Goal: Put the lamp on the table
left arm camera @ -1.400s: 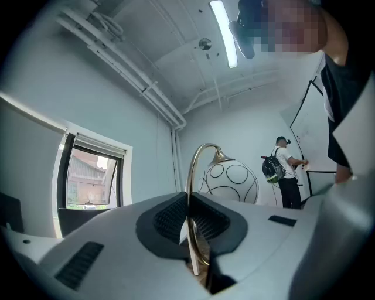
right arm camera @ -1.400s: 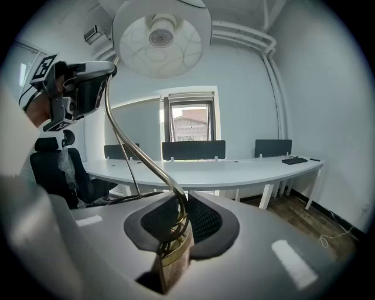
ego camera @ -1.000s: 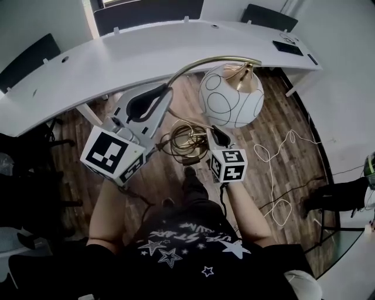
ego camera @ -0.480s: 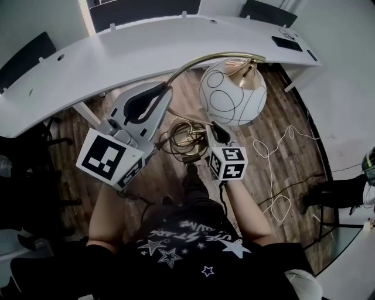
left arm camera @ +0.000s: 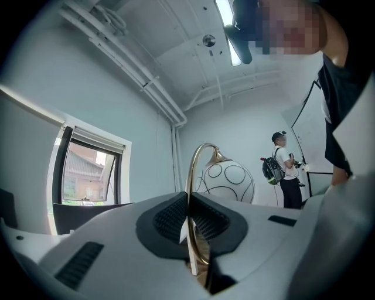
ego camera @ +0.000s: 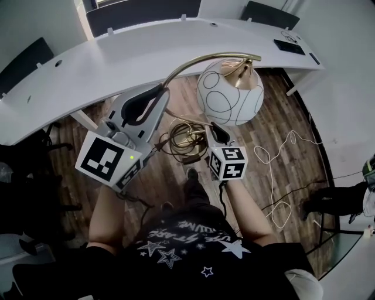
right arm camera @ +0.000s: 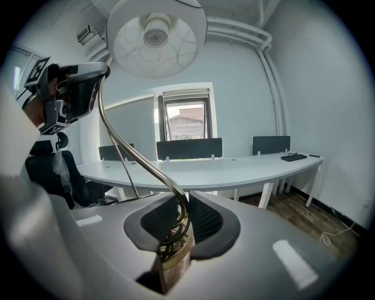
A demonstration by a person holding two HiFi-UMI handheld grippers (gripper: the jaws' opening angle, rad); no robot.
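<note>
Lamp (ego camera: 228, 91) clenched in left gripper (ego camera: 166, 89) and right gripper (ego camera: 213, 126) jaws, table (ego camera: 146, 50) ahead, cable (ego camera: 258, 153) below.

The lamp (ego camera: 229, 94) has a white shade with thin black circles and a gold stem; the surface (ego camera: 146, 53) is white.

Table (ego camera: 146, 53): wide white top, bare across its middle and left.
Right end: a dark flat device (ego camera: 288, 47) lies there.
Behind: dark chairs (ego camera: 266, 16) line the far edge.
Near edge: the lamp (ego camera: 229, 92), with its globe shade, hangs just before it.
Floor, right: white cable (ego camera: 291, 137) loops over the wood.
</note>
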